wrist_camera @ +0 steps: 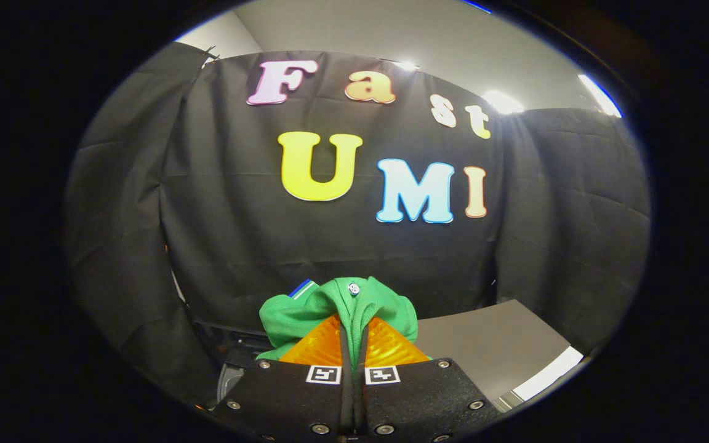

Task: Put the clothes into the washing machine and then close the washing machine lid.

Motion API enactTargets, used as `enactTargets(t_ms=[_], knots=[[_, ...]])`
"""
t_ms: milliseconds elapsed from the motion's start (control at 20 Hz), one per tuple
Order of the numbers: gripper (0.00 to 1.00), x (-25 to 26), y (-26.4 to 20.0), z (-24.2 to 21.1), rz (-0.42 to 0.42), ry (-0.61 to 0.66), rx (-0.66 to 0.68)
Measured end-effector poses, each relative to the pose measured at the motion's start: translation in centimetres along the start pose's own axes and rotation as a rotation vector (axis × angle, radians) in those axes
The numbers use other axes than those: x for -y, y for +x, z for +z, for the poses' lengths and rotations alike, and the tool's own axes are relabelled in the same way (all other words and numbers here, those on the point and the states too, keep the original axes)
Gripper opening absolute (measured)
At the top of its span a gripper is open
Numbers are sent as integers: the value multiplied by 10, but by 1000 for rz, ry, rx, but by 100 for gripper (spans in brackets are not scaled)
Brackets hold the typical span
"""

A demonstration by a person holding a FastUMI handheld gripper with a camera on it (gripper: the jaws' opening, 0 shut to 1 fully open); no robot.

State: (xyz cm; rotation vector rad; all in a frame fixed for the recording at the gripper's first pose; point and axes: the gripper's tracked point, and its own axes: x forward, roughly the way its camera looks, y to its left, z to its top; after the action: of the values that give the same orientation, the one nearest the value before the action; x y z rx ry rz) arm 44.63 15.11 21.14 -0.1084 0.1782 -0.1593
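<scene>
Black cloth hangs as the booth's wall across most of the gripper view, creased into soft folds and draped in separate panels, with a pale ceiling above it and bright ceiling lights glaring over its top edge. Down to the right, beyond the fingers, a grey flat surface juts in; it may be a table top or a panel, and its far corner meets the cloth. A brighter strip runs along its near edge, too washed out to read as anything definite.

Low in the middle, the gripper points forward with its fingers drawn close together, clamped on a bunched green garment. A narrow fold of the fabric runs down the slit between them, and the rest bulges out above and to both sides of the tips. A small pale button sits near the top of the bunch, and a strip of blue and white trim shows at its upper left edge. How far the garment hangs down behind the fingers is hidden by the gripper body, which carries two square black-and-white markers.

To the left, below the garment, lies a dark hollow area with a few faint shapes; it is too dim to tell whether this is the washing machine or something else. The garment is held up in front of the cloth, clear of the grey surface.
</scene>
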Motion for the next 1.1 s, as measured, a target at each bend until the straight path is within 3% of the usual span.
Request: enactTargets(t_ms=[450, 1100], knots=[[0, -90, -22, -27, 87, -10, -40], [0, -117, 14, -148, 73, -42, -225]])
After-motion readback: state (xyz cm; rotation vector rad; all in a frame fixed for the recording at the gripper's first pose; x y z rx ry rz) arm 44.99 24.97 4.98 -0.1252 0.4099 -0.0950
